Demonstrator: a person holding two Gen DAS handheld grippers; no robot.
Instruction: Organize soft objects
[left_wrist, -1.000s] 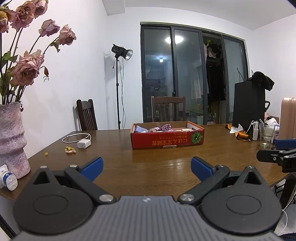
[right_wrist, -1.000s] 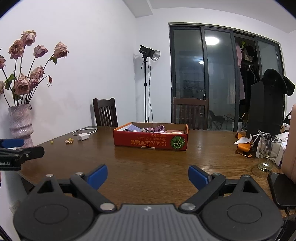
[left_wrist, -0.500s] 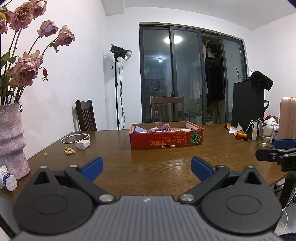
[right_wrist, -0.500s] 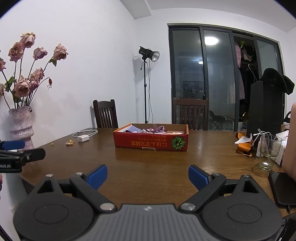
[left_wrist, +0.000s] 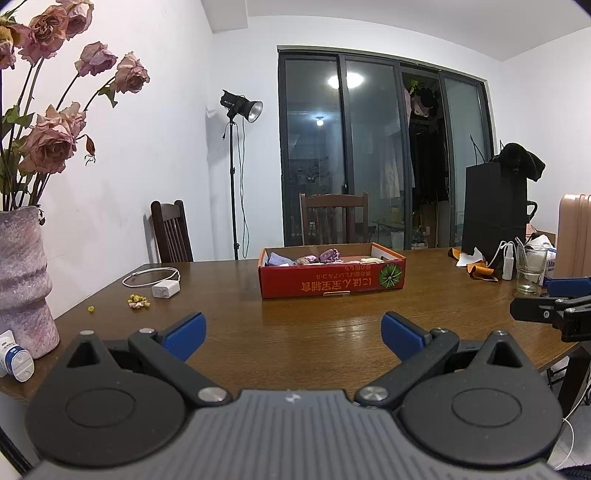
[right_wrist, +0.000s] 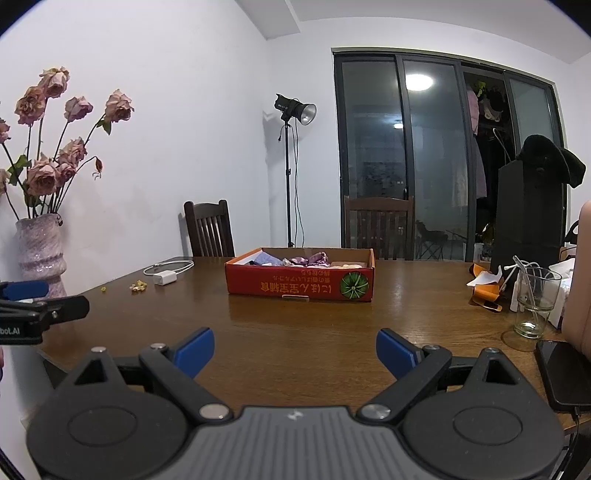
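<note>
A shallow red cardboard box (left_wrist: 332, 284) stands in the middle of the brown wooden table (left_wrist: 295, 332); it also shows in the right wrist view (right_wrist: 301, 286). Several soft cloth pieces, purple, lilac and cream (left_wrist: 317, 256), lie inside it (right_wrist: 303, 259). My left gripper (left_wrist: 293, 330) is open and empty over the near table edge, well short of the box. My right gripper (right_wrist: 294, 349) is open and empty, also at the near edge. Each gripper shows at the side of the other's view.
A pink vase of dried roses (left_wrist: 22, 280) and a small tube (left_wrist: 14, 360) stand at the near left. A white charger with cable (left_wrist: 166, 290) and crumbs (left_wrist: 138, 303) lie left of the box. A glass (right_wrist: 533, 302), phone (right_wrist: 565, 373), orange wrappers (right_wrist: 485, 291) and a black bag (left_wrist: 495, 210) crowd the right.
Both views have shifted only slightly; the grippers drifted a little and stay open. The box and cloths have not moved.
</note>
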